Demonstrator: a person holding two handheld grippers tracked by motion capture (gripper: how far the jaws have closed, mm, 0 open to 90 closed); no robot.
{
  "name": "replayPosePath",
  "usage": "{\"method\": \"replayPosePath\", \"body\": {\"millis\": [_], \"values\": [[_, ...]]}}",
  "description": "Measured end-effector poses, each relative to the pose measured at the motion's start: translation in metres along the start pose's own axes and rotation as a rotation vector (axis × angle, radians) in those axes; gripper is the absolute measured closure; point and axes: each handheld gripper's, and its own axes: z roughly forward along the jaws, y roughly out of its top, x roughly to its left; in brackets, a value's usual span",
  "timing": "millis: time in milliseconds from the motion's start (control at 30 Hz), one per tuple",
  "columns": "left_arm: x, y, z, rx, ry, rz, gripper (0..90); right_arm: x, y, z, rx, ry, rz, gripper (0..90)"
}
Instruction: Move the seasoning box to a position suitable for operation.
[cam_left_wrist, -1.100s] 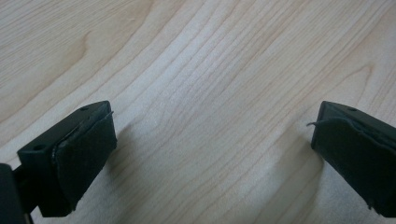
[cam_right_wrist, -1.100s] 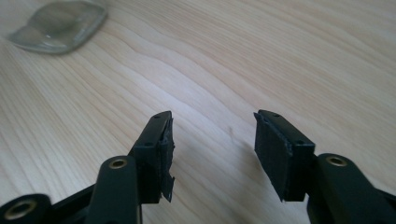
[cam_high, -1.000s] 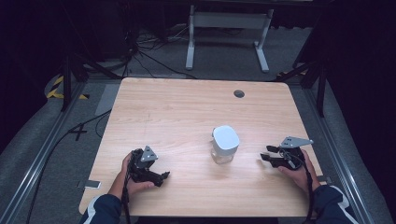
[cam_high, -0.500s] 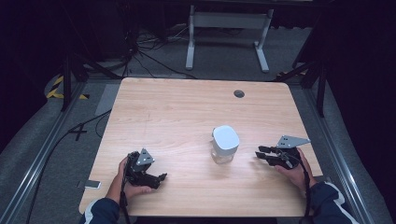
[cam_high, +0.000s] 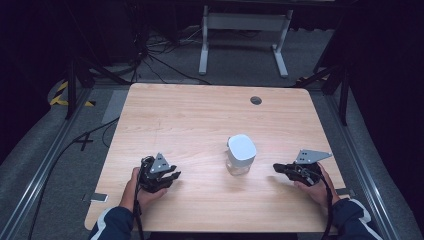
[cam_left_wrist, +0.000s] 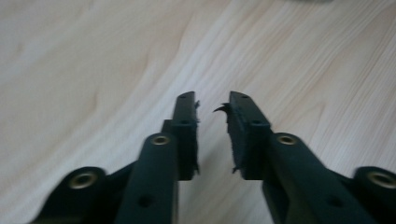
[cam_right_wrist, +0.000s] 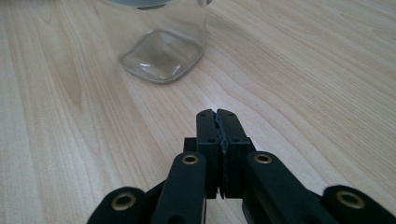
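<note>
On a pale wooden table (cam_high: 200, 120), a lidded glass jar (cam_high: 240, 154) stands between two low, inward-pointing grippers: left gripper (cam_high: 172, 177) just narrowed to a small empty gap, right gripper (cam_high: 278, 168) just closed on nothing.

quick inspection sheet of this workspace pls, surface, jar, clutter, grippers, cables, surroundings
surface: light wood table, round grommet hole near the far edge.
job's things: clear glass jar with a white lid, upright, between the two grippers, touched by neither.
clutter: nothing seen on the table.
grippers: left gripper has just been closing, a narrow gap left between the jaws, nothing in it; right gripper has just closed, jaws together on nothing, pointing at the jar's base.
cables: one trails from each gripper toward the person; more cables lie on the floor beyond the table.
surroundings: grey carpet, white stand legs behind the table, black and yellow tape at left.
</note>
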Motion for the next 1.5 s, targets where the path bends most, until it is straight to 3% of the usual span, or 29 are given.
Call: {"method": "replayPosePath", "body": {"millis": [33, 67, 100, 200, 233, 267, 400, 567, 667, 767, 967, 1033, 1267, 1500], "values": [[-0.003, 0.016, 0.000, -0.045, -0.028, 0.030, 83.6, 0.004, 0.001, 0.001, 0.005, 0.007, -0.016, 89.5], [-0.003, 0.016, 0.000, -0.045, -0.028, 0.030, 87.0, 0.004, 0.001, 0.001, 0.005, 0.007, -0.016, 89.5], [-0.007, 0.031, 0.002, -0.075, -0.044, 0.066, 89.5, 0.009, 0.002, 0.002, 0.011, 0.015, -0.031, 89.6], [-0.013, 0.056, 0.005, -0.132, -0.064, 0.100, 89.9, 0.015, 0.003, 0.006, 0.024, 0.037, -0.059, 89.6], [-0.013, 0.056, 0.005, -0.132, -0.064, 0.100, 89.9, 0.015, 0.003, 0.006, 0.024, 0.037, -0.059, 89.6], [-0.016, 0.072, 0.006, -0.172, -0.081, 0.105, 89.9, 0.019, 0.003, 0.009, 0.041, 0.044, -0.077, 89.6], [-0.020, 0.096, 0.011, -0.226, -0.109, 0.104, 89.9, 0.021, 0.005, 0.008, 0.035, 0.048, -0.088, 89.6], [-0.026, 0.129, 0.024, -0.228, -0.113, 0.153, 89.9, 0.020, 0.011, 0.004, 0.008, 0.040, -0.092, 89.6], [-0.025, 0.140, 0.031, -0.231, -0.131, 0.158, 89.9, 0.023, 0.013, 0.001, 0.002, 0.042, -0.088, 89.7], [-0.026, 0.148, 0.040, -0.214, -0.148, 0.180, 90.0, 0.028, 0.017, -0.001, 0.002, 0.036, -0.098, 89.7], [-0.024, 0.155, 0.056, -0.222, -0.172, 0.154, 90.0, 0.035, 0.028, -0.007, -0.012, 0.003, -0.122, 89.7], [-0.025, 0.157, 0.062, -0.207, -0.182, 0.165, 89.9, 0.037, 0.036, -0.011, -0.041, -0.003, -0.126, 89.7], [-0.028, 0.158, 0.081, -0.188, -0.157, 0.149, 90.0, 0.039, 0.057, -0.018, -0.116, -0.011, -0.134, 89.7], [-0.026, 0.157, 0.086, -0.200, -0.148, 0.125, 90.0, 0.042, 0.066, -0.015, -0.131, 0.003, -0.153, 89.6]]}}
